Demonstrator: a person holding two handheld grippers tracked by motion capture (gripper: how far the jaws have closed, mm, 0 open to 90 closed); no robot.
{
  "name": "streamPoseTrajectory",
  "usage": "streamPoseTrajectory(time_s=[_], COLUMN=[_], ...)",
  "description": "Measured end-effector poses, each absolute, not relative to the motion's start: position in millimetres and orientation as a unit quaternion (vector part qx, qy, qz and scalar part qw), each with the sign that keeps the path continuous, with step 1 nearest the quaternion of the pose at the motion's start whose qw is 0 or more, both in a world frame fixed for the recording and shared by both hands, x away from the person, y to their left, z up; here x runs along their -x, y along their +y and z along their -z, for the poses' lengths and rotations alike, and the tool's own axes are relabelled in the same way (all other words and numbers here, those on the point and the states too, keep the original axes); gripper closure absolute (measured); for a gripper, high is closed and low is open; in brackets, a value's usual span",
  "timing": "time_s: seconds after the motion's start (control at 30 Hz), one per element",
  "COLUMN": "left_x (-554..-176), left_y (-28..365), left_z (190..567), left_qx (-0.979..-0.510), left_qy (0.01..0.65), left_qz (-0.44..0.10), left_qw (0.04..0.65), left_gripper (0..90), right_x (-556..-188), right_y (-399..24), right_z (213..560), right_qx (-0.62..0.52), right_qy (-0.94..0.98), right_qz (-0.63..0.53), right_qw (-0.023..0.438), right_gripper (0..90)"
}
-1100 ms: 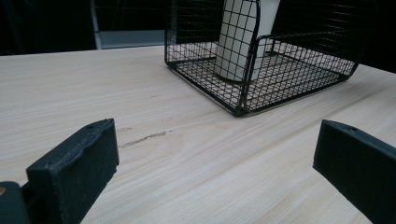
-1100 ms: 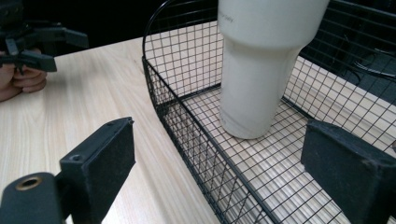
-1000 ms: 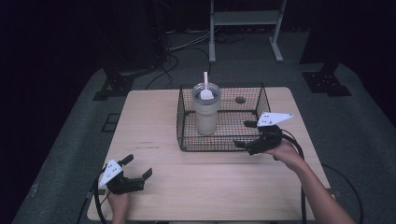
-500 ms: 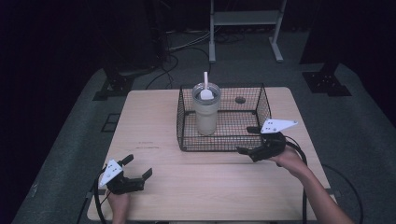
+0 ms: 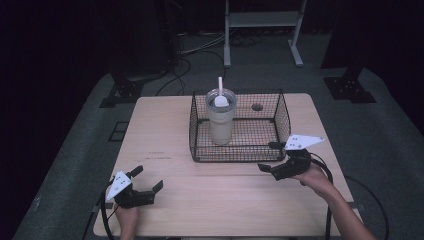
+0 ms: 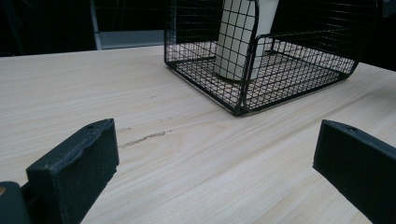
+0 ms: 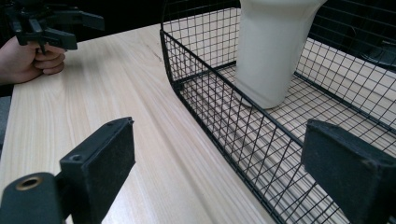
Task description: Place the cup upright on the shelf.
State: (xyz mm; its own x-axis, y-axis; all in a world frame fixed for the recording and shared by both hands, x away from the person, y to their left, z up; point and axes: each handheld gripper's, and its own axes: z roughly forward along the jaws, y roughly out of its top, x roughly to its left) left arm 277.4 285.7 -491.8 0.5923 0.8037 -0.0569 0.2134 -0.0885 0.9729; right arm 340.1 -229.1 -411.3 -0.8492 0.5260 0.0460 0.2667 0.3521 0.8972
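Room: a dark studio is surrounding a pale wooden table (image 5: 165, 130), with stands and cables lying on the grey floor behind it.
Basket: a black wire basket (image 5: 280, 107) is sitting on the far middle of the table.
Cup: a pale cup (image 5: 221, 122) with a lid and straw is standing upright inside the basket, in its left half, apart from the mesh walls.
Right gripper (image 5: 271, 156): it is hovering just beside the basket's near right corner; its jaws are standing wide apart and gripping nothing.
Left gripper (image 5: 148, 179): it is idling low at the table's near left corner, well apart from the basket; its jaws are likewise spread wide and empty.
Step in hand: judging by the pose, the right gripper is working at the basket's edge, with no grasp made.
Next move: a reach for the cup is calling for height over the near wall, then a level closing of the jaws around the cup's body.
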Motion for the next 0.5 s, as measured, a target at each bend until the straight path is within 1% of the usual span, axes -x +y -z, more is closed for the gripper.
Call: streamPoseTrajectory(time_s=[0.5], left_x=[-277.6], left_y=[285.3], left_z=[492.0], left_qx=[-0.69], left_qy=[0.367], left_qz=[-0.262], left_qw=[0.567], left_gripper=[0.0], right_x=[-329.1], right_y=[-237.2], right_z=[424.1], right_qx=[-0.25], right_qy=[0.811], right_qz=[-0.515], right_qw=[0.123], right_gripper=[9.2])
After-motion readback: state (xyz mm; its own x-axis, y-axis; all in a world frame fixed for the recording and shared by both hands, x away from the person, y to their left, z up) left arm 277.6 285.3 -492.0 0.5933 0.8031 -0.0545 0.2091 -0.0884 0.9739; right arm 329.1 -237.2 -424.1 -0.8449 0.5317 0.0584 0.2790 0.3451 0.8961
